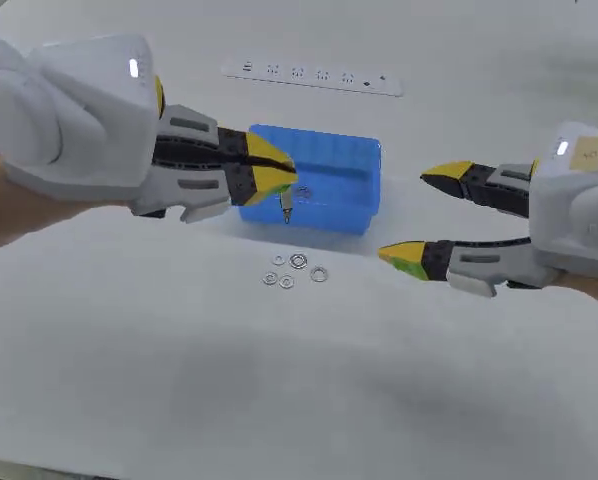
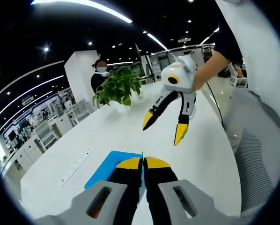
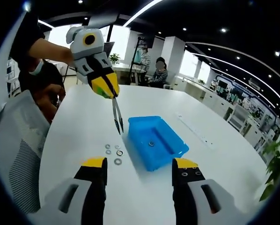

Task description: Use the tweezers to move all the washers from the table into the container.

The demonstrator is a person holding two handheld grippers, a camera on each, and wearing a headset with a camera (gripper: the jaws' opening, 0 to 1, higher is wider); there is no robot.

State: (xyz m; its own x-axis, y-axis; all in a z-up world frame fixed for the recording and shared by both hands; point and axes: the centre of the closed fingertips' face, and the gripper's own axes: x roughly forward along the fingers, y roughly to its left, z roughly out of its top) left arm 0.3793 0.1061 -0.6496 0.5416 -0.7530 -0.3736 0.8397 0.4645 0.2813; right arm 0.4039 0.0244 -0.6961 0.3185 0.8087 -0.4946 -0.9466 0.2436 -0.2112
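A blue container [image 1: 354,170] stands at the table's middle, and one washer [image 3: 151,143] lies inside it. Several washers [image 1: 297,263] lie loose on the white table just in front of the container [image 3: 170,151]. My left gripper [image 1: 279,172] is shut on metal tweezers [image 1: 286,208], whose tips hang over the container's front wall, above the loose washers [image 3: 117,161]. In the right gripper view the tweezers [image 3: 117,115] point down beside the container's near-left corner. My right gripper [image 1: 409,215] stands open and holds nothing, to the right of the container.
A white power strip [image 1: 314,78] lies behind the container. The white table [image 1: 279,380] stretches wide toward me. In the left gripper view a potted plant [image 2: 117,88] stands at the table's far end, with a person behind it.
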